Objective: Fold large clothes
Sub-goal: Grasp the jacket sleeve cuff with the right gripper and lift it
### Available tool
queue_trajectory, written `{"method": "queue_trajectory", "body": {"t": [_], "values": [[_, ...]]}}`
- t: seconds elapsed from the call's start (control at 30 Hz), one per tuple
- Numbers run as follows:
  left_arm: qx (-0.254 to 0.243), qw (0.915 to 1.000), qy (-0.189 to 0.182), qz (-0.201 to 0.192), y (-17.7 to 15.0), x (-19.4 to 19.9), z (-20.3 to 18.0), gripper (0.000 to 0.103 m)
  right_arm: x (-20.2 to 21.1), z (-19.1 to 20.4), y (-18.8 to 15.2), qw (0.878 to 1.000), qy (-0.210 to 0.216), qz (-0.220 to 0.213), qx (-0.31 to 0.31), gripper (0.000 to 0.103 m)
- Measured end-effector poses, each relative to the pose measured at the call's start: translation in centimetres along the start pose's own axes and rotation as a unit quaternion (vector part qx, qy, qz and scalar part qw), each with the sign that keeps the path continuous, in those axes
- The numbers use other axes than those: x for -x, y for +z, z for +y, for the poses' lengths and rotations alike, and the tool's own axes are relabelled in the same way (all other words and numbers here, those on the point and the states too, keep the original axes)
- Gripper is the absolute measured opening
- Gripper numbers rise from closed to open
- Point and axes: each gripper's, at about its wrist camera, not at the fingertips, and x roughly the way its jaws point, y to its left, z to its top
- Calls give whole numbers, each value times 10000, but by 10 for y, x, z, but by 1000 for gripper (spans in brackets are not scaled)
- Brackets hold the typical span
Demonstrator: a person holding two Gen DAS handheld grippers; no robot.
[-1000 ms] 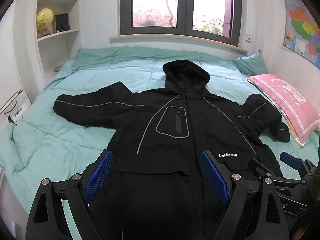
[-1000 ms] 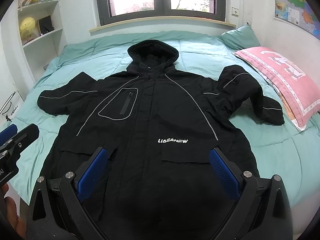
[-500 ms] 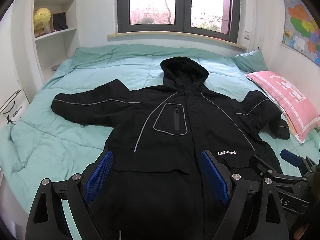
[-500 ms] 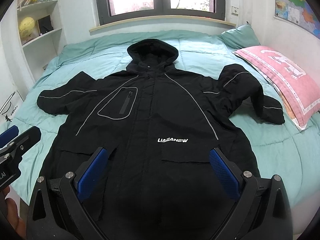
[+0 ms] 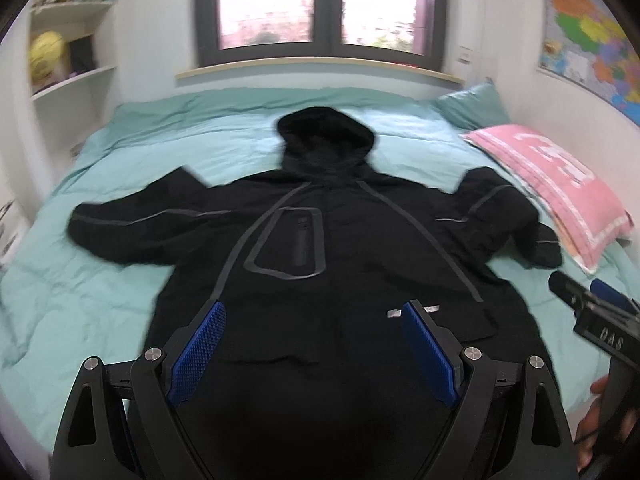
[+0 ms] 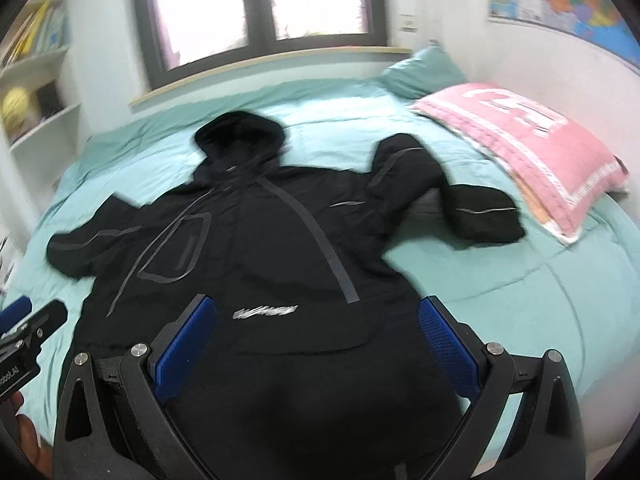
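A large black hooded jacket [image 5: 340, 248] lies flat, front up, on a teal bed [image 5: 100, 280]. Its left sleeve is stretched out and its right sleeve [image 6: 472, 212] is bent back near the pink pillow. It also shows in the right wrist view [image 6: 280, 248]. My left gripper [image 5: 314, 350] is open and empty above the jacket's lower front. My right gripper [image 6: 316, 344] is open and empty above the lower right front, and also shows at the right edge of the left wrist view [image 5: 592, 304]. Both views are blurred by motion.
A pink pillow [image 6: 532, 152] and a teal pillow [image 6: 420, 72] lie at the bed's right side. White shelves [image 5: 68, 80] stand at the left. A window [image 5: 320, 12] is behind the bed, and a map [image 5: 592, 32] hangs on the right wall.
Both grippers have moved forward over the jacket. The right one has also swung right, toward the bent sleeve. The jaws stay open and the jacket has not moved.
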Motion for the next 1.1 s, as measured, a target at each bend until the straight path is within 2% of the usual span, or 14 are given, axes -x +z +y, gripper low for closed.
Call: {"method": "queue_trajectory", "body": {"t": [0.13, 0.2, 0.3, 0.43, 0.57, 0.63, 0.67, 0.8, 0.97, 1.07, 1.1], "values": [[-319, 9987, -407, 0, 15, -21, -50, 90, -7, -61, 13, 9985, -420, -158, -298, 102], [-453, 9959, -782, 37, 27, -38, -80, 90, -15, -102, 22, 9963, -679, -228, -471, 102], [-568, 9909, -1209, 171, 45, -73, -121, 90, -30, -162, 35, 9933, -832, -270, -759, 102], [-527, 9829, -1721, 388, 69, -123, -162, 90, -71, -247, 57, 9893, -626, -18, -1320, 101], [-483, 9831, -1715, 422, 86, -172, -190, 90, -123, -312, 68, 9795, -349, 376, -1946, 91], [-479, 9838, -1641, 543, 91, -199, -201, 90, -155, -337, 70, 9733, -229, 624, -2196, 82], [-474, 9832, -1657, 605, 93, -210, -206, 90, -172, -349, 69, 9685, -170, 761, -2365, 81], [-474, 9810, -1712, 785, 95, -247, -227, 90, -222, -375, 58, 9511, 10, 1118, -2878, 81], [-481, 9796, -1654, 1035, 87, -285, -241, 90, -261, -380, 55, 9424, 112, 1196, -3122, 83], [-429, 9794, -1639, 1095, 83, -296, -241, 90, -272, -375, 62, 9485, -26, 1160, -2948, 83], [-411, 9794, -1650, 1093, 82, -298, -241, 89, -274, -372, 66, 9529, -50, 1123, -2818, 77]]}}
